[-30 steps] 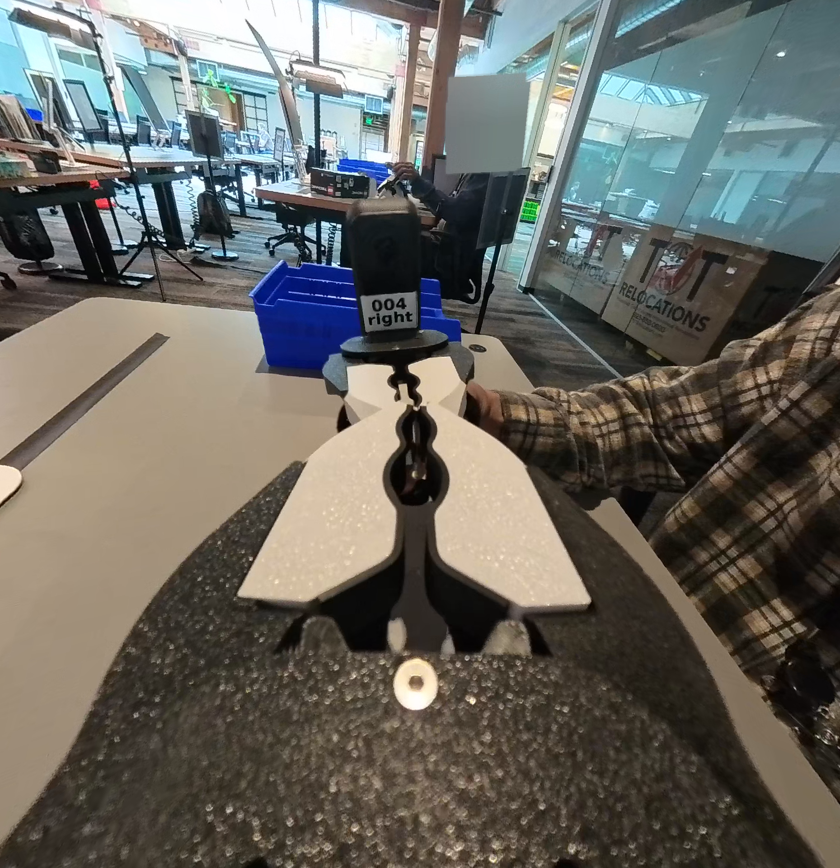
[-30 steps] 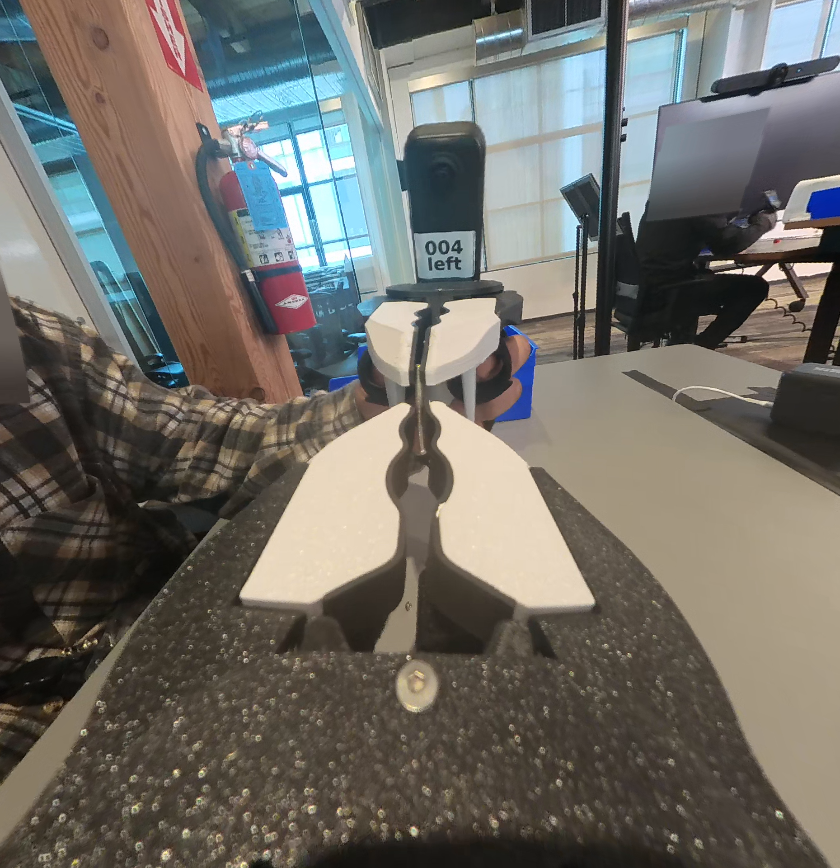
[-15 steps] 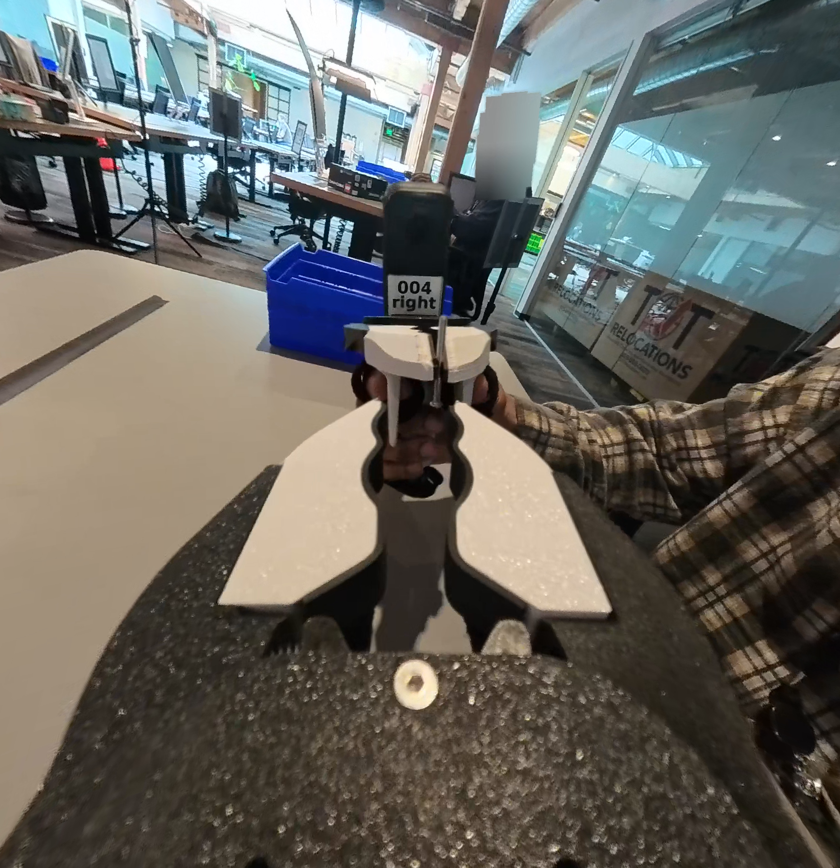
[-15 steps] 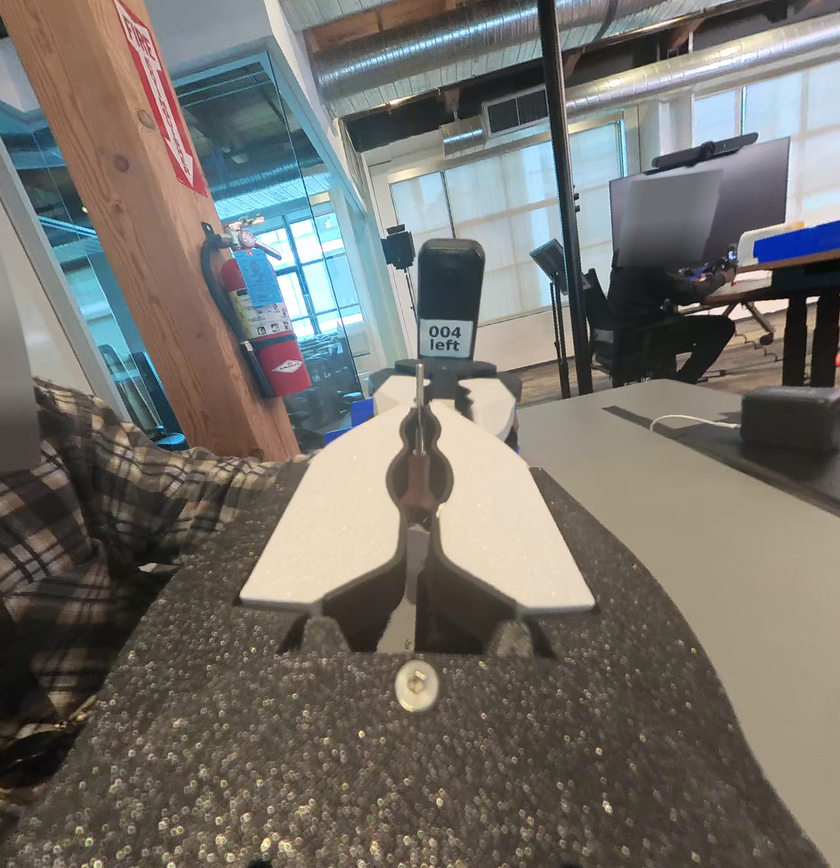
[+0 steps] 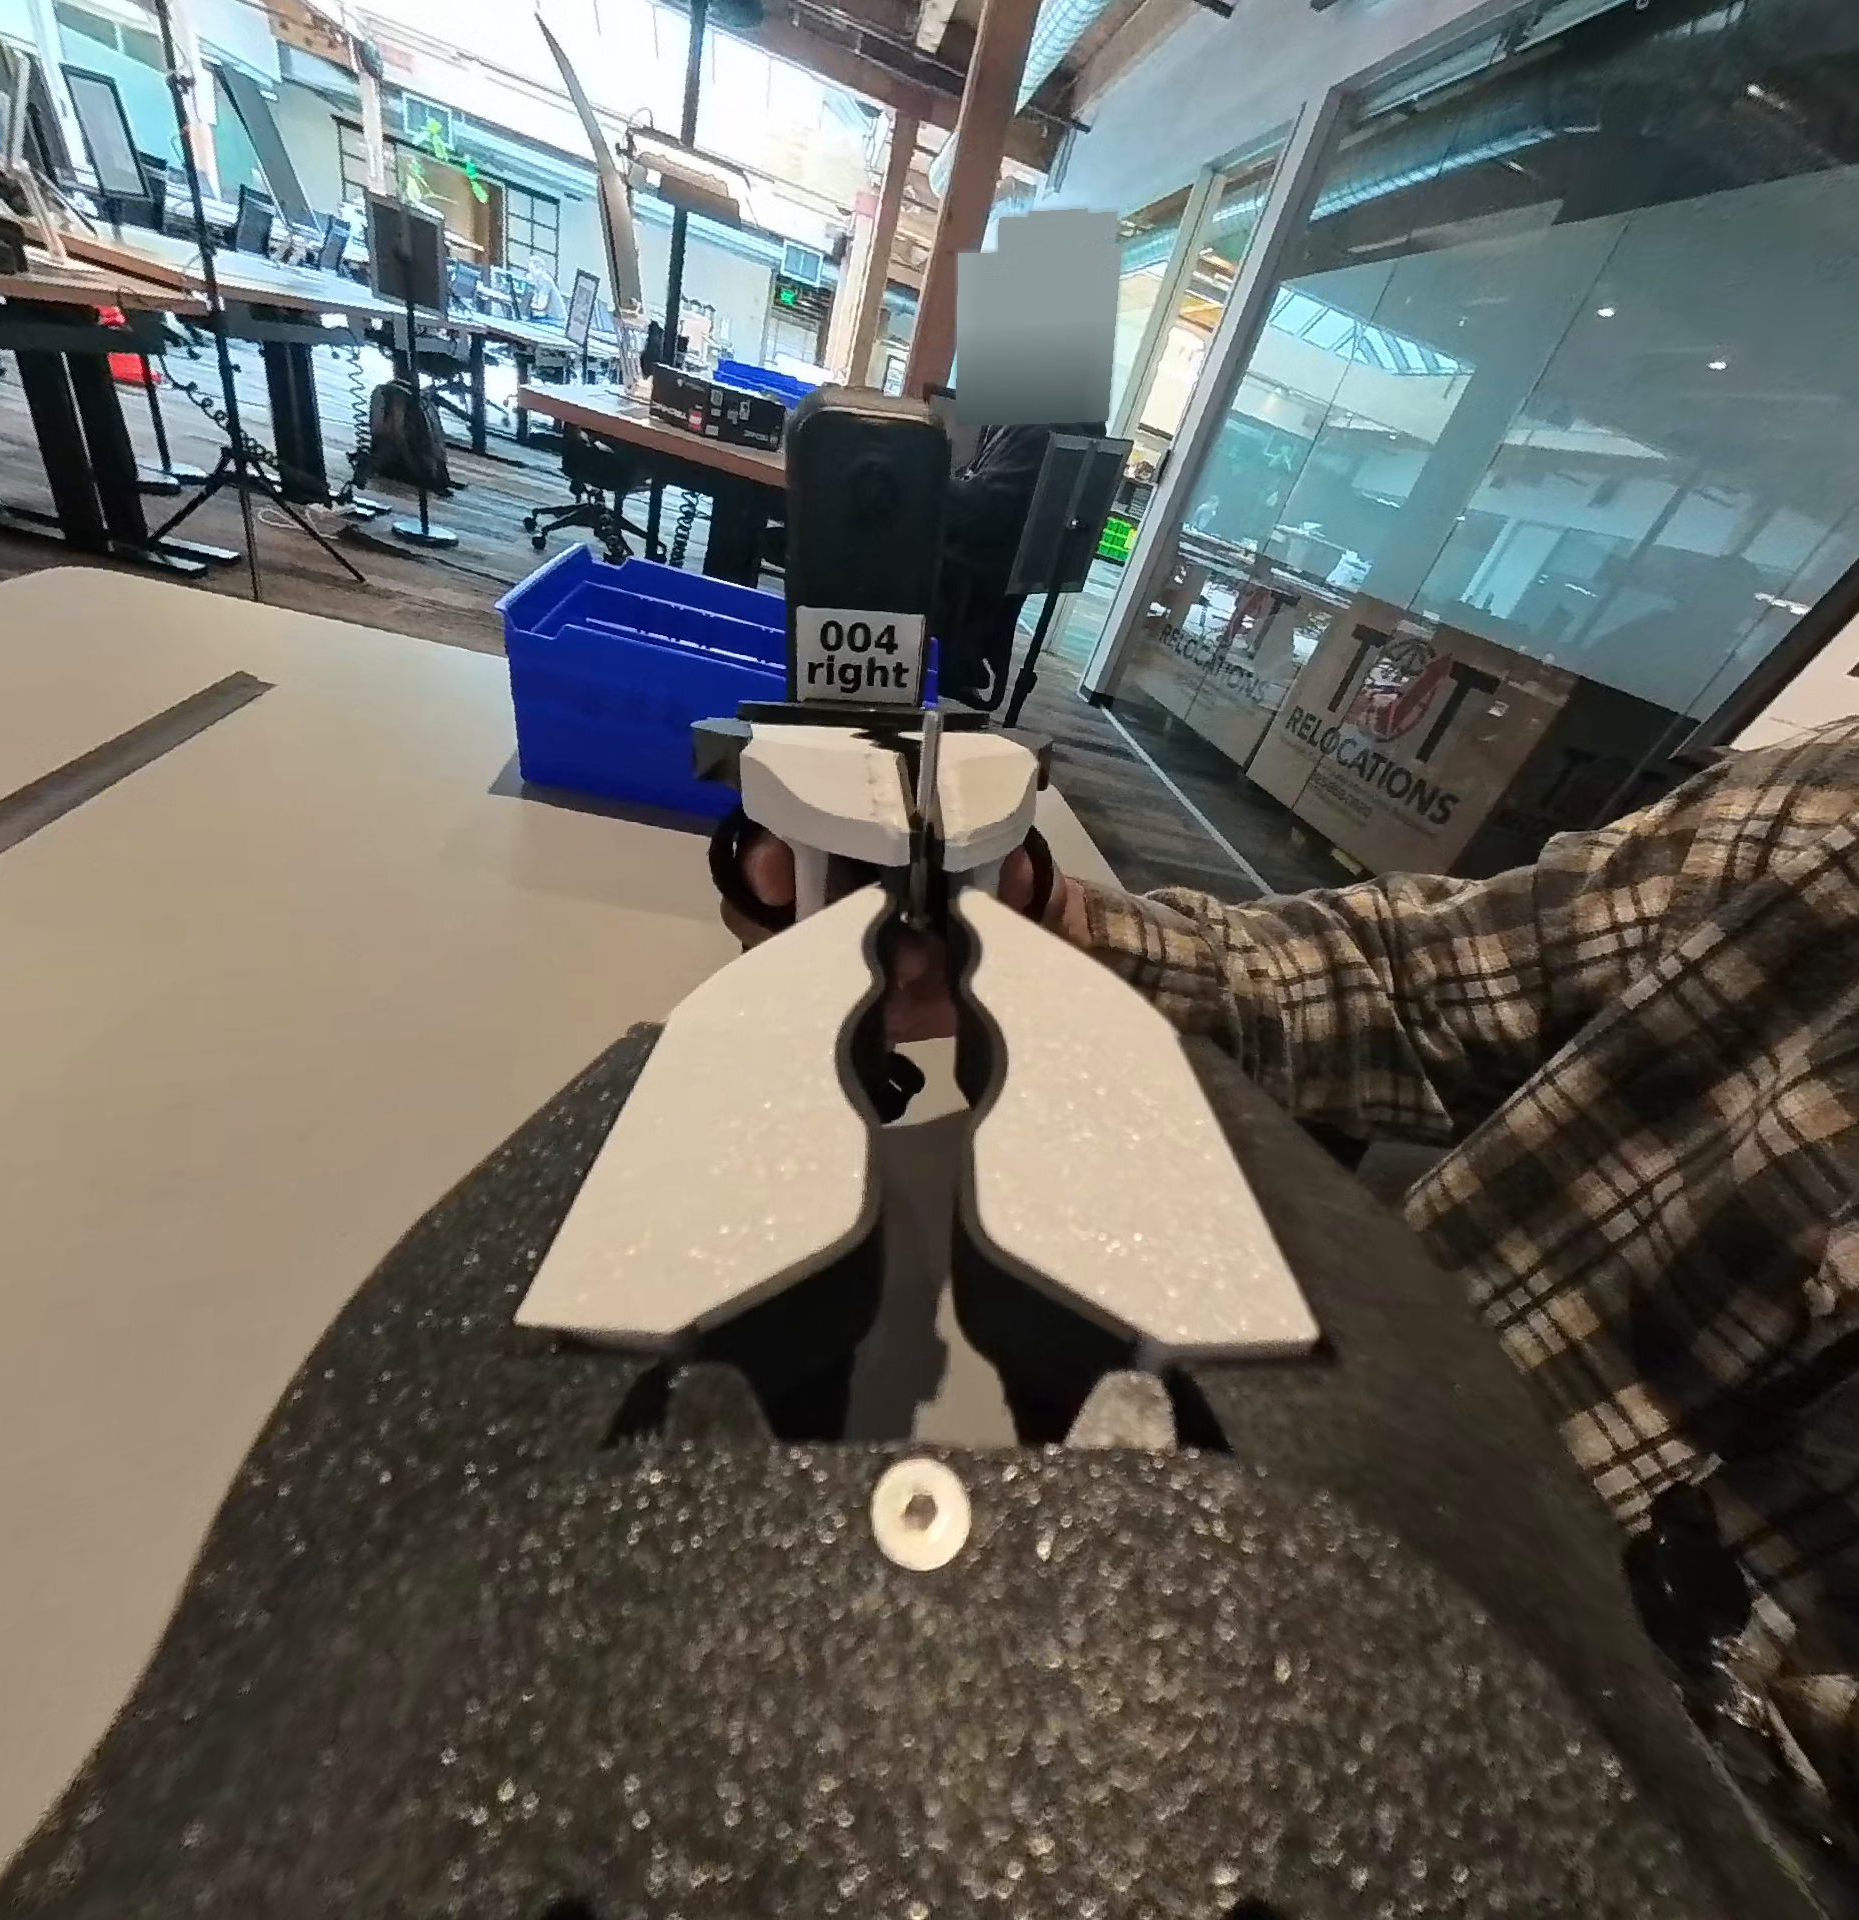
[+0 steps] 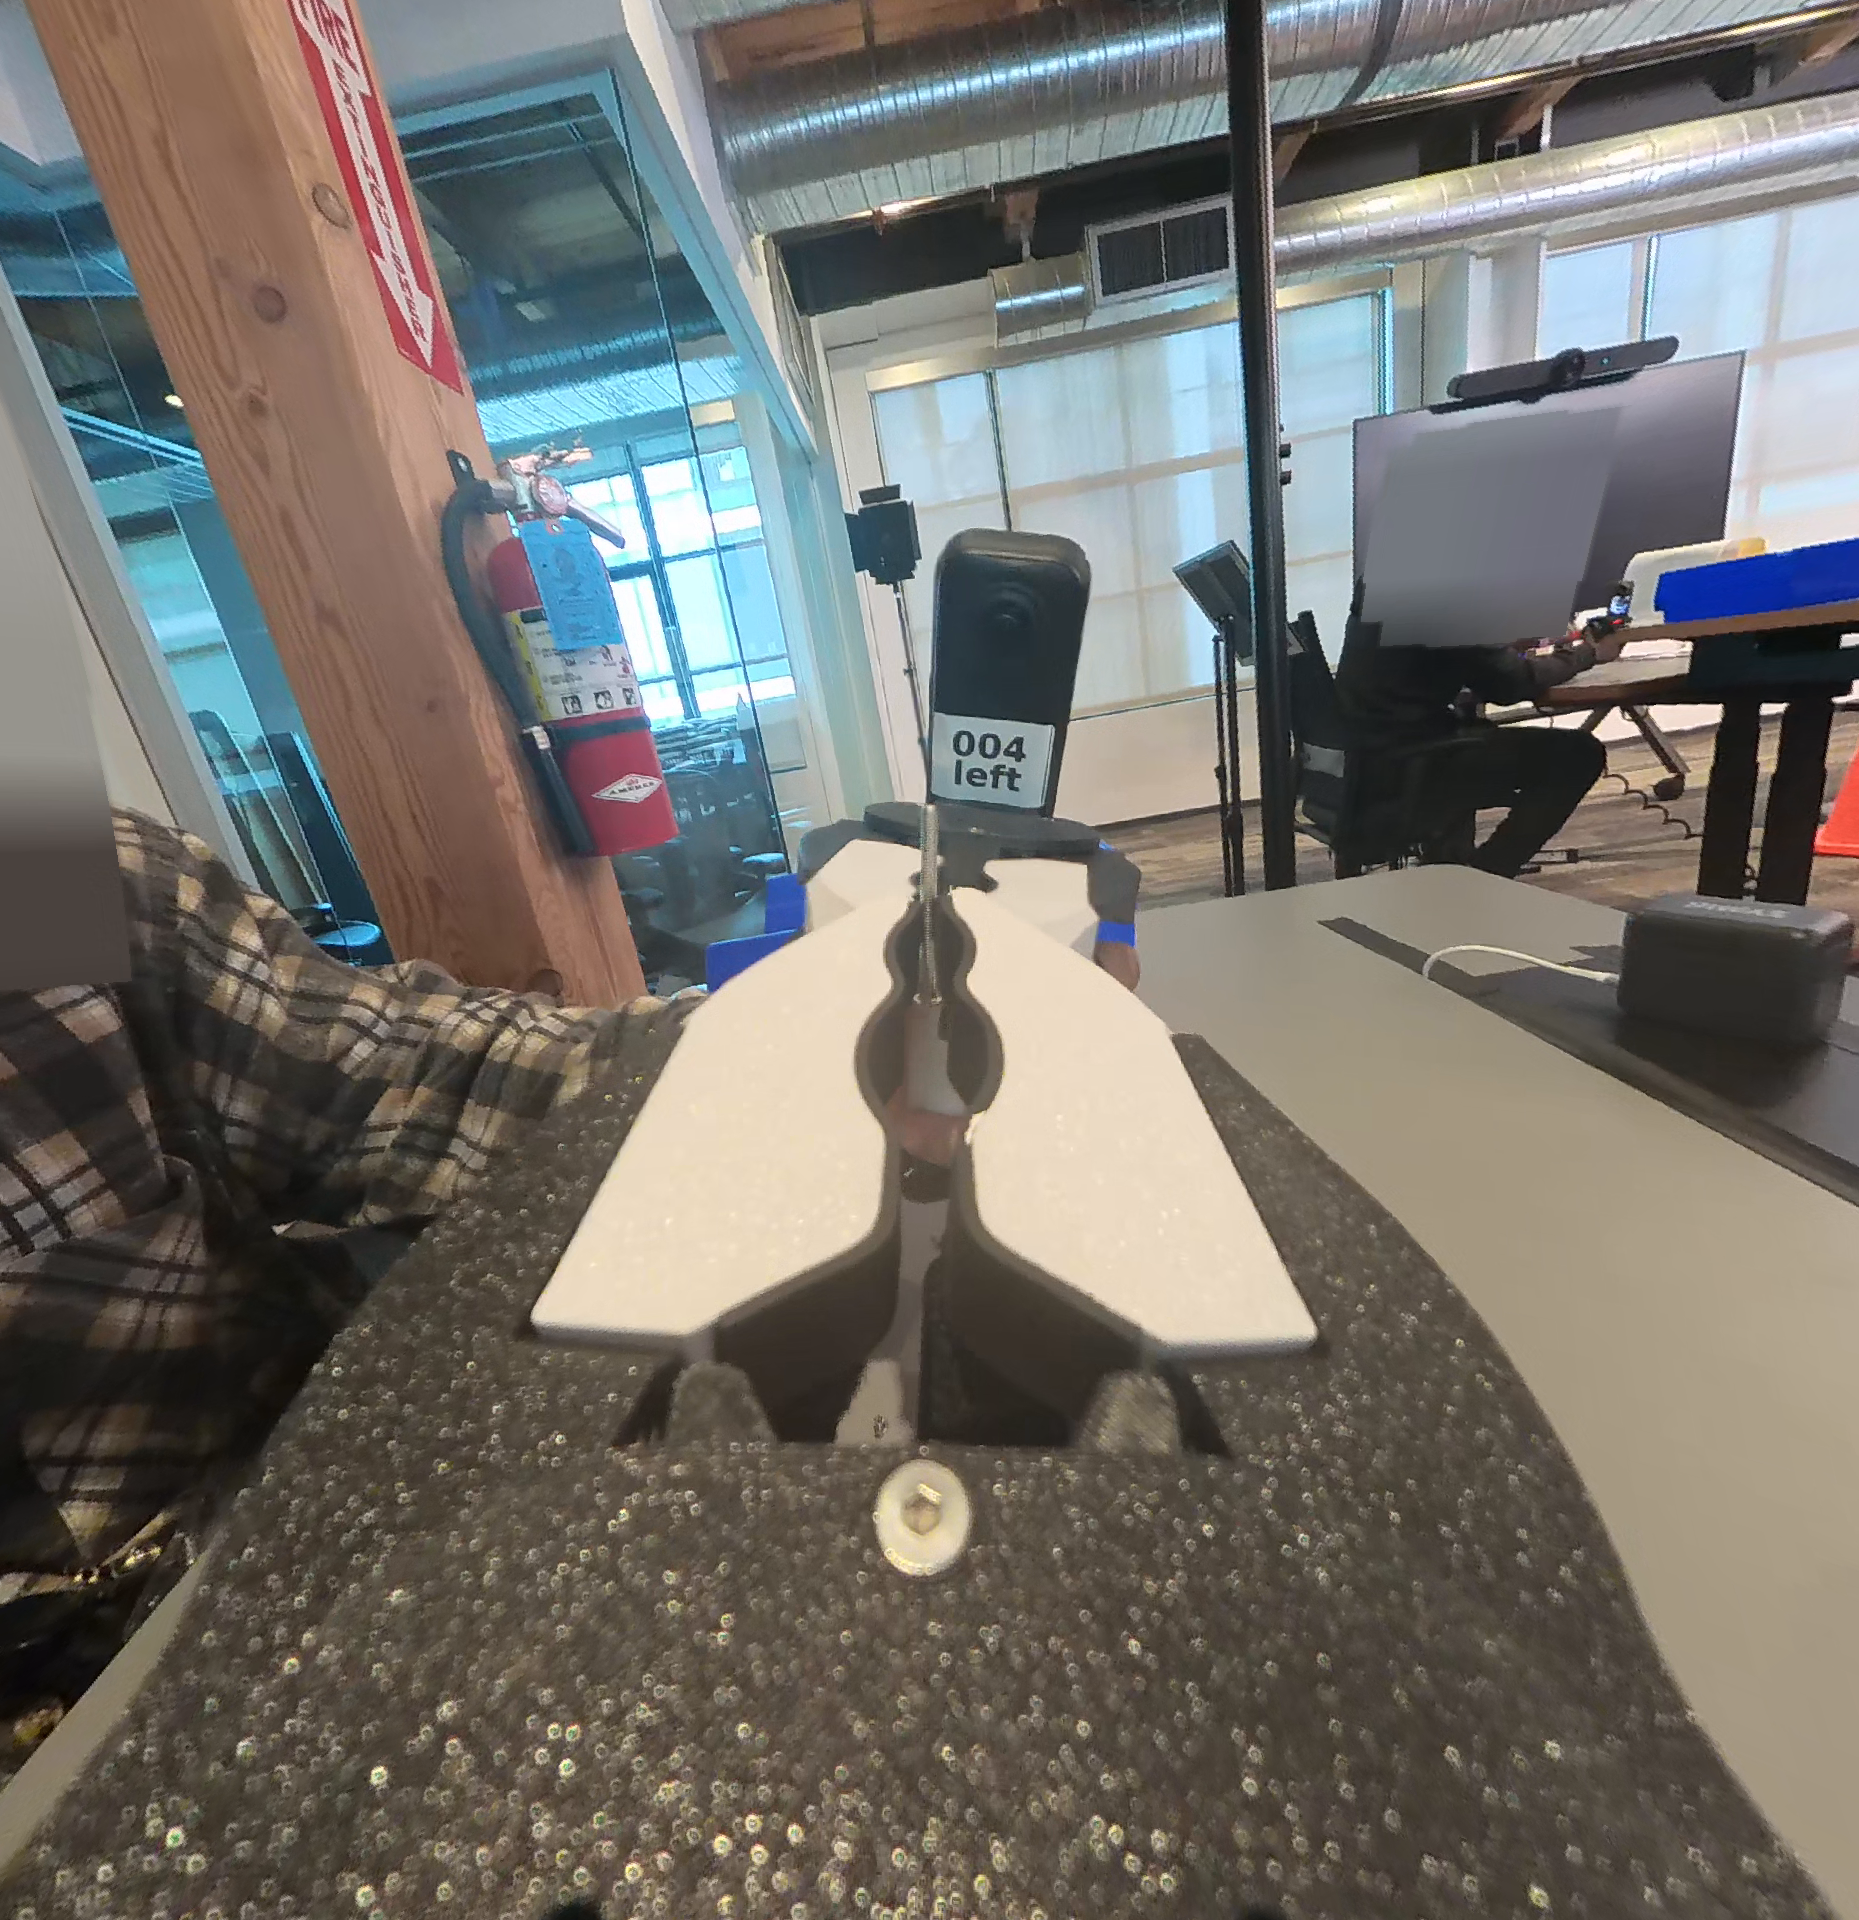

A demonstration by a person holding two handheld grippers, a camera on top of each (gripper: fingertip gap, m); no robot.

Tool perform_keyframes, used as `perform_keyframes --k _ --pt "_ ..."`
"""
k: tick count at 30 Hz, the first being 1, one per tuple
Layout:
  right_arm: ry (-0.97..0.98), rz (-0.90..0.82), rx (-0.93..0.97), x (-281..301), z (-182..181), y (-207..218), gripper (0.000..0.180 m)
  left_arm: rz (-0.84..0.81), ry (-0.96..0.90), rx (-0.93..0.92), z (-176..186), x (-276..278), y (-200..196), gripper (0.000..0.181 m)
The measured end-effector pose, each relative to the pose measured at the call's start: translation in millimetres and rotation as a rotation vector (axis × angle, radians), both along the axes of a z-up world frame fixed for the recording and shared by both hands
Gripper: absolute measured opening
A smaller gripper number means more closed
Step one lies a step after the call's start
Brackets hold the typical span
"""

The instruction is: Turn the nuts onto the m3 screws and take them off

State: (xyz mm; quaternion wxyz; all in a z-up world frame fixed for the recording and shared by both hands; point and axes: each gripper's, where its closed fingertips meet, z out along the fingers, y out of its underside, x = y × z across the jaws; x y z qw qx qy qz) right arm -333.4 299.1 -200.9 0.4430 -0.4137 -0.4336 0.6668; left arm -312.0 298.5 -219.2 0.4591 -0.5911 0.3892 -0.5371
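The two grippers face each other tip to tip above the grey table. My right gripper is shut on a thin silver M3 screw that stands upright and sticks out above its fingertips. In the left wrist view the right gripper holds the same screw. My left gripper has its jaws drawn in to a narrow gap around a small dark nut at the screw's lower end. In the right wrist view the left gripper sits just behind the screw.
A blue bin stands on the table's far edge behind the right gripper. A black box with a white cable lies on the table at the right. A person's plaid sleeve reaches in. A wooden post with a fire extinguisher stands beyond the table. My two grippers' fingertips are within a few centimetres of each other.
My left gripper was shut a second ago, opened wide half a second ago, and has now closed in again at the screw. The right gripper kept hold of the screw and tilted.
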Motion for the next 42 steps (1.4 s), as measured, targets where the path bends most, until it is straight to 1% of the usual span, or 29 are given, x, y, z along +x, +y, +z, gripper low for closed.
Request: perform_keyframes --k 1,10,12,13,20,23,29,32,40,42 --pt "-0.001 0.002 0.001 0 0 0 0.002 0.004 0.004 0.004 0 0 0 0.005" --pt "-0.006 0.021 0.013 -1 1 -4 0.002 0.013 0.02 0.062 1 -2 -3 0.004" --pt "-0.009 0.006 0.019 0 3 -3 0.01 0.014 0.016 0.058 1 -3 -2 0.004" --pt "-0.006 0.001 0.03 1 4 -3 0.011 0.011 0.013 0.054 1 -3 -2 0.004" --pt "-0.025 -0.022 0.075 2 5 -4 0.01 0.003 0.04 0.05 -6 1 -3 0.004" --pt "-0.032 -0.034 0.096 2 6 -4 0.002 0.001 0.054 0.053 -9 3 -3 0.004" --pt "-0.053 -0.034 0.103 3 5 -4 0.002 0.008 0.057 0.079 -9 4 -3 0.005" --pt "-0.063 -0.03 0.095 4 4 -4 0.002 0.03 0.043 0.106 -7 5 -1 0.014" --pt "-0.066 -0.014 0.085 2 2 -6 0.002 0.032 0.044 0.112 -6 6 -1 0.009" --pt "-0.07 -0.014 0.085 1 2 -6 0.002 0.023 0.051 0.114 -7 7 -2 0.005"
